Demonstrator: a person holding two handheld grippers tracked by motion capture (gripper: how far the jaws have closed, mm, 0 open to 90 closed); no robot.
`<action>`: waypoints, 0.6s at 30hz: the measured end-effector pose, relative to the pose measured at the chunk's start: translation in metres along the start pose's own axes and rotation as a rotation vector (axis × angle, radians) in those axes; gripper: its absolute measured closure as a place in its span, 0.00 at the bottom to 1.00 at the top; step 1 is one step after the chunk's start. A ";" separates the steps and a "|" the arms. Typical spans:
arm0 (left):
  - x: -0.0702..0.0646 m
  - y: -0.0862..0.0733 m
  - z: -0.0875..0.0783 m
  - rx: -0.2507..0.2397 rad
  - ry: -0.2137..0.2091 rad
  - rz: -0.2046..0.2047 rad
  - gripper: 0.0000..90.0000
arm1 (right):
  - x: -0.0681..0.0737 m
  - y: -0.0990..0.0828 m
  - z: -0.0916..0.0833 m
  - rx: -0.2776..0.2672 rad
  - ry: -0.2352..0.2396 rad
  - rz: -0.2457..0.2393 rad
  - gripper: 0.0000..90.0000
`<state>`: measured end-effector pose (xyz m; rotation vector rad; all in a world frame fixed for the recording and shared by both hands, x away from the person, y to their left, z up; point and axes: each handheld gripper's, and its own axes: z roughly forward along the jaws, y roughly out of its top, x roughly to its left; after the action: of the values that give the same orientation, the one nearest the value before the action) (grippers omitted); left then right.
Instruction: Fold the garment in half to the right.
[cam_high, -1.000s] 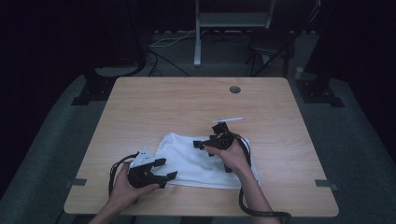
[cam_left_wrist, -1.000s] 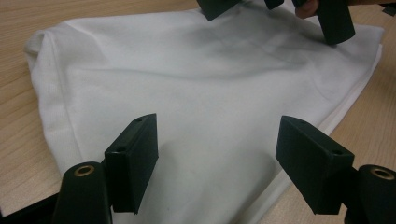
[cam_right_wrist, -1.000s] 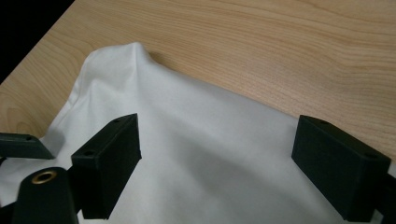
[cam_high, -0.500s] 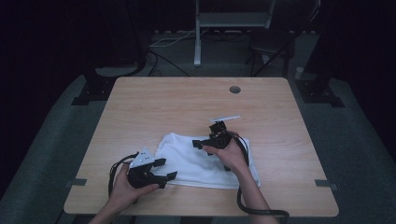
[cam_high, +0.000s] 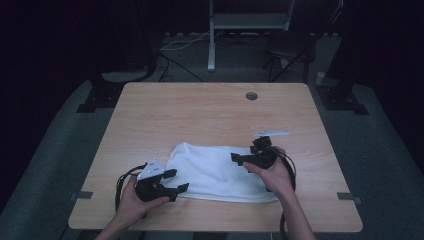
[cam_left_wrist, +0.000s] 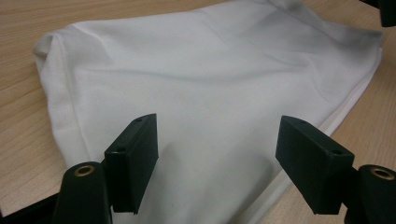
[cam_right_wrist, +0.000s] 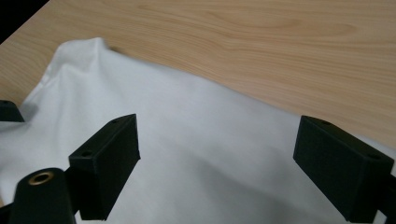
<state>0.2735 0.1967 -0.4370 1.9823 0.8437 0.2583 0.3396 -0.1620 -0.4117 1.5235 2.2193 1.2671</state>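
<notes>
**Both grippers wide over a white cloth**

Right now we see a folded white cloth (cam_high: 215, 172) lying flat on the near half of the wooden table (cam_high: 200, 115), a little toward the person's right. We hold the left gripper (cam_high: 175, 181) at the cloth's left end, its jaws spread wide and pointing across the fabric; in the left gripper view the cloth (cam_left_wrist: 210, 93) lies between and beyond the two black jaws, which grasp nothing. We hold the right gripper (cam_high: 240, 159) over the cloth's right part, jaws likewise wide apart (nothing between them but fabric below), and in the right gripper view the cloth (cam_right_wrist: 187, 154) spreads under them with bare table beyond. The cloth's near edge shows stacked layers in the left gripper view. A small round grommet (cam_high: 251, 95) sits in the table's far side, well apart from the cloth.
</notes>
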 end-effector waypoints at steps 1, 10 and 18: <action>0.000 0.000 0.000 -0.002 0.001 -0.002 0.33 | -0.005 -0.004 -0.006 -0.006 -0.009 0.014 0.16; 0.002 0.002 -0.003 -0.014 0.009 -0.011 0.33 | -0.039 -0.031 -0.044 -0.016 -0.062 0.093 0.17; 0.003 0.002 -0.003 -0.015 0.009 -0.010 0.33 | -0.042 -0.039 -0.050 0.007 -0.044 0.082 0.24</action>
<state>0.2746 0.2001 -0.4344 1.9640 0.8553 0.2668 0.3043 -0.2285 -0.4207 1.6443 2.1570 1.2363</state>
